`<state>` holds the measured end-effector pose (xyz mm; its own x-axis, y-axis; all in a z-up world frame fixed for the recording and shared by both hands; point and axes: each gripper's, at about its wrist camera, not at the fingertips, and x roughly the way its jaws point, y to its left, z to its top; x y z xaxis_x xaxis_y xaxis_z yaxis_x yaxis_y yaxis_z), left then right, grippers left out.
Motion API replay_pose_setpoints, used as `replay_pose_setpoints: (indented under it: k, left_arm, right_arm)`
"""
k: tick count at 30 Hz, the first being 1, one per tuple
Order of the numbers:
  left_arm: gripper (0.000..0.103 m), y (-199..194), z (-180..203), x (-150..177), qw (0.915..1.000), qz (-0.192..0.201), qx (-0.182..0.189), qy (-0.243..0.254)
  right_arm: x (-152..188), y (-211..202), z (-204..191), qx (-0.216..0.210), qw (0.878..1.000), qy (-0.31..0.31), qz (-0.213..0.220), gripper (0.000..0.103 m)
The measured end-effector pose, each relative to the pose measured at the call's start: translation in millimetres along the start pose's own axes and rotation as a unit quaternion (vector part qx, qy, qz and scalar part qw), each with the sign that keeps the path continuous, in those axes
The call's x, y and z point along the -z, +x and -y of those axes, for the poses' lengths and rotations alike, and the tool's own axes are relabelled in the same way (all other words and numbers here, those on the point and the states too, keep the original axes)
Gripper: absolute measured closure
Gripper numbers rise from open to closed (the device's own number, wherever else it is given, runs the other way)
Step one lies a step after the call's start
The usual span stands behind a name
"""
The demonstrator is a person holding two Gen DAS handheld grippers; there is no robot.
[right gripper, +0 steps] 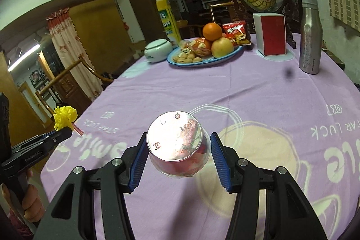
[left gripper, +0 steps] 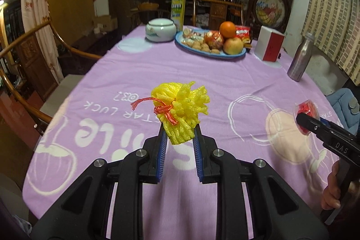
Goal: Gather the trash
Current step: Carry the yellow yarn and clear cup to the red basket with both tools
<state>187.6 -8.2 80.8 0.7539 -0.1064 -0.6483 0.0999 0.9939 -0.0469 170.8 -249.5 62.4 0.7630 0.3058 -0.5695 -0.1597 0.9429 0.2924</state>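
My left gripper is shut on a yellow foam fruit net tied with a red string, held up over the purple tablecloth. In the right wrist view the same yellow foam net shows at the far left in the left gripper. My right gripper is shut on a clear plastic cup with red wrapping inside, its round bottom facing the camera. That cup appears at the right edge of the left wrist view, pinched in the right gripper. A hand holds each handle.
At the far end of the table stand a blue plate of fruit and snacks, a white lidded jar, a red-and-white box, a tall yellow box and a metal bottle. Wooden chairs stand on the left.
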Motion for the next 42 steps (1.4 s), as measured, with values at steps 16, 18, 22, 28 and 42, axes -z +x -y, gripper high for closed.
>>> replay_pose_setpoints:
  k: [16, 18, 22, 28, 42]
  left_arm:
    - [0.079, -102.2, -17.0, 48.2, 0.9959, 0.088, -0.019, -0.001]
    - [0.079, -121.2, -25.4, 58.0, 0.9943, 0.103, -0.023, -0.008]
    - [0.079, -152.4, -44.2, 78.9, 0.9913, 0.125, -0.037, -0.018]
    - [0.079, -190.4, -85.5, 119.1, 0.9849, 0.146, -0.087, -0.034]
    - [0.079, -179.8, -212.2, 175.6, 0.9775, 0.084, -0.151, -0.121]
  right_arm:
    - [27.4, -86.3, -76.6, -0.043, 0.995, -0.064, 0.059, 0.049]
    - [31.1, -95.8, -91.5, -0.05, 0.994, -0.079, 0.063, 0.049]
    - [42.3, -114.3, -124.7, -0.07, 0.989, -0.111, 0.07, 0.049]
    - [62.6, -125.6, -186.1, -0.109, 0.978, -0.169, 0.06, 0.049]
    - [112.8, -55.5, -334.7, -0.186, 0.945, -0.262, -0.057, 0.049]
